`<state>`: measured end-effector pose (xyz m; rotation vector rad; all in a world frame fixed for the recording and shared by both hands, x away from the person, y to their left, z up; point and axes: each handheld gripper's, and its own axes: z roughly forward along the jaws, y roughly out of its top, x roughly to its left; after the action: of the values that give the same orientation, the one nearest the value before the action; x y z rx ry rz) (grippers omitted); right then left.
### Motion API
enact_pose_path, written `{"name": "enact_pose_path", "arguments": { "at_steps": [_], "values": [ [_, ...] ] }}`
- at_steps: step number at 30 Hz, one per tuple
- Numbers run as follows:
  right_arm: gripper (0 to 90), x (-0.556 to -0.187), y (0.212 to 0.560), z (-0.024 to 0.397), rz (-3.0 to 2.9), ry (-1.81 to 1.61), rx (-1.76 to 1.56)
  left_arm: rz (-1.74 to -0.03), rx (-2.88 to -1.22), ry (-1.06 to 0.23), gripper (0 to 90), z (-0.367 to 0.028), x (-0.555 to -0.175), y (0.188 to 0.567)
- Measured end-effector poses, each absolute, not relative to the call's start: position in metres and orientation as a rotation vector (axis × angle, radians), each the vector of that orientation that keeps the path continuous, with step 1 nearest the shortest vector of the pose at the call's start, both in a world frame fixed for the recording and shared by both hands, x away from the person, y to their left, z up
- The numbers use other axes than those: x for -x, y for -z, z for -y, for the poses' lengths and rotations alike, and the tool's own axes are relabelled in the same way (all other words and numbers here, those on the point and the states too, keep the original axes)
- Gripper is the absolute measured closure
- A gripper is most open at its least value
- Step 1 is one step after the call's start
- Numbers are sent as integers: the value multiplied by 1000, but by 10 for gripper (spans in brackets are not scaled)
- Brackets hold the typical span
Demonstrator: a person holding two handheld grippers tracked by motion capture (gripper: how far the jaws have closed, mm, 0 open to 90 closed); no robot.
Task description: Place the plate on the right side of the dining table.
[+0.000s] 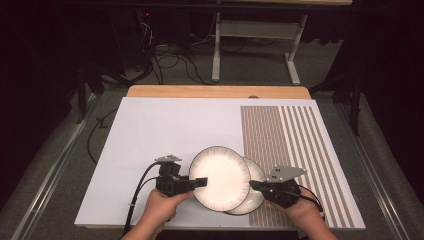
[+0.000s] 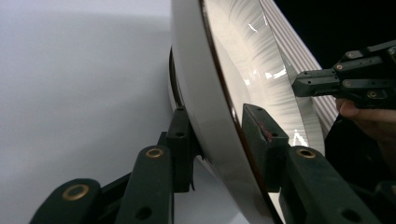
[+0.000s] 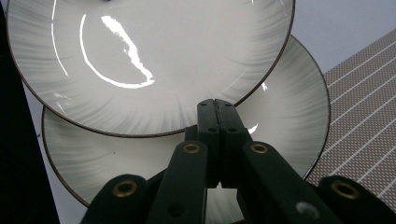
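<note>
Two white plates with thin dark rims overlap near the front of the table. The upper plate (image 1: 220,176) (image 3: 140,46) covers the left part of the lower plate (image 1: 254,199) (image 3: 289,107). My left gripper (image 1: 198,182) (image 2: 217,128) is shut on the upper plate's (image 2: 243,60) left rim, one jaw under it and one on its face. My right gripper (image 1: 254,186) (image 3: 215,106) is shut with nothing between its jaws; its tips sit over the lower plate, just at the upper plate's near rim. The right gripper (image 2: 322,83) also shows across the plate in the left gripper view.
The plates rest on a white board (image 1: 150,130) whose right part carries a brown striped mat (image 1: 295,140). A wooden table edge (image 1: 215,91) runs along the back. Beyond it are a white table frame (image 1: 216,55) and cables (image 1: 170,62) on the floor.
</note>
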<state>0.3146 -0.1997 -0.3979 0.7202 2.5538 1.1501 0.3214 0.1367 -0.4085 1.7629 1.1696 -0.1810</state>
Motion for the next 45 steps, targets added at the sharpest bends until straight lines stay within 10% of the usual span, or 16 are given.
{"name": "enact_pose_path", "arguments": {
  "at_steps": [14, 45],
  "values": [
    [812, -314, 379, 233, -2352, -1267, -844, -1147, -1671, 134, 746, -144, -318, 403],
    [98, -310, 360, 282, -2045, -1401, -994, -905, -1680, -293, 783, -157, -304, 381]
  ]
}}
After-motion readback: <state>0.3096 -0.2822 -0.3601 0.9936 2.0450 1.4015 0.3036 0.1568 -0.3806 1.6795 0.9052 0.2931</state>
